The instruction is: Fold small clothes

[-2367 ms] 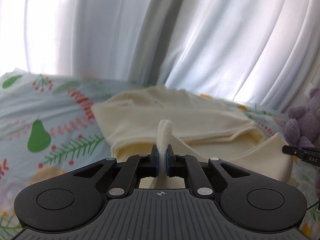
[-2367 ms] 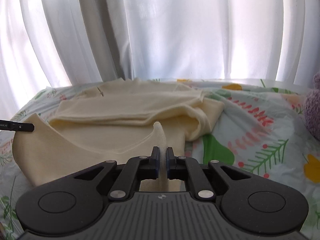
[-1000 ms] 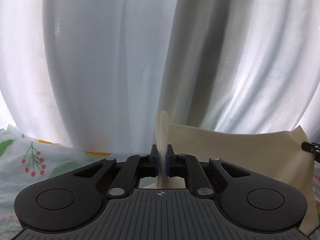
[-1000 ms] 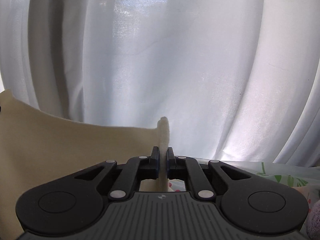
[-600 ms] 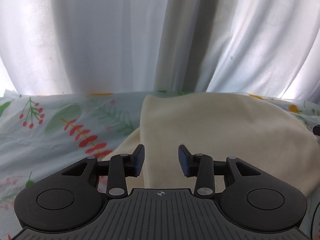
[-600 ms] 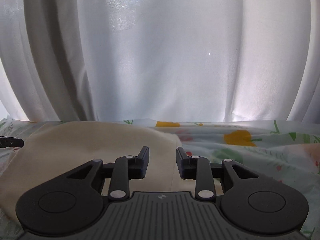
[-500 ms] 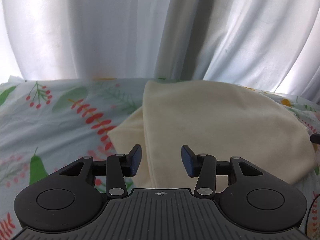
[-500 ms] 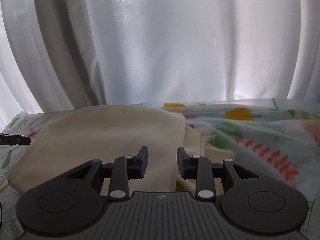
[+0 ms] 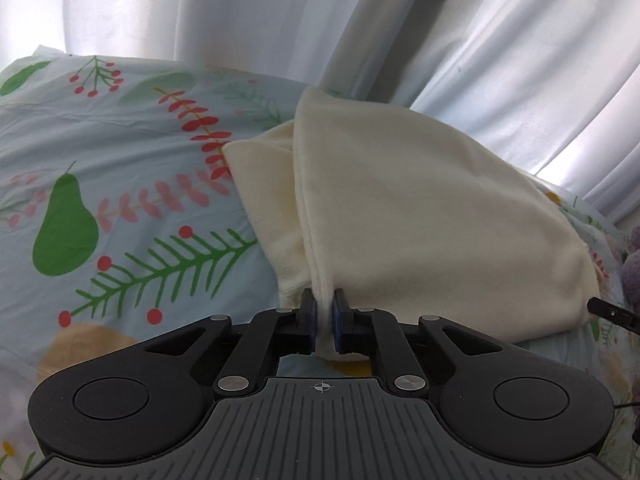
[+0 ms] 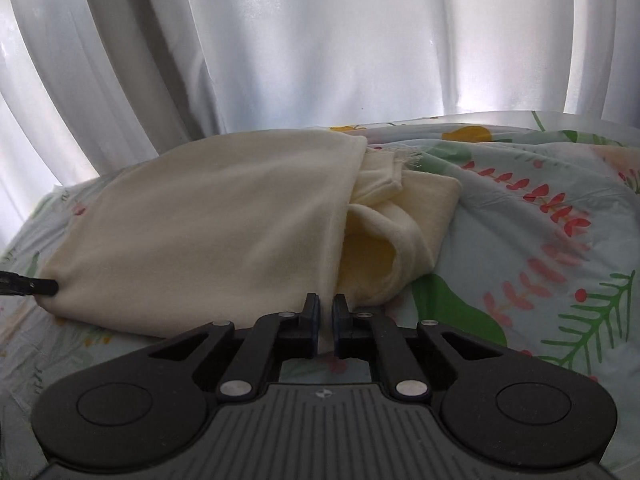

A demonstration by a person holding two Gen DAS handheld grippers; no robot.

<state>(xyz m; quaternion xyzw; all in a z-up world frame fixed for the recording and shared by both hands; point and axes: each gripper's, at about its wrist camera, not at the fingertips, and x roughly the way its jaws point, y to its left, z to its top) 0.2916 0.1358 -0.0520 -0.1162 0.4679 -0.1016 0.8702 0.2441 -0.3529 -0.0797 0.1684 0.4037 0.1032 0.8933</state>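
1. White pleated curtains (image 10: 320, 48) hang behind a pale blue bedsheet printed with green pears, red berries and fern sprigs (image 9: 120, 208).
2. On that sheet lies a folded cream-yellow knit garment (image 9: 420, 208), its top layer smooth and doubled over the layers beneath.
3. From the right wrist view the same garment (image 10: 208, 224) shows a sleeve opening and loose lower layers peeking out at its right side.
4. The left gripper (image 9: 324, 320) has its two black fingers with blue pads pinched together on the near left corner of the garment; a thin ridge of cloth runs between the pads.
5. The right gripper (image 10: 325, 318) is likewise clenched on the near right corner of the top layer, where the fabric edge drops into the narrow gap between its pads.
6. Each view catches the tip of the other gripper at the far near-side corner of the cloth, touching it.
7. A purple plush toy (image 9: 632, 268) sits at the right edge of the left wrist view, just beyond the garment.
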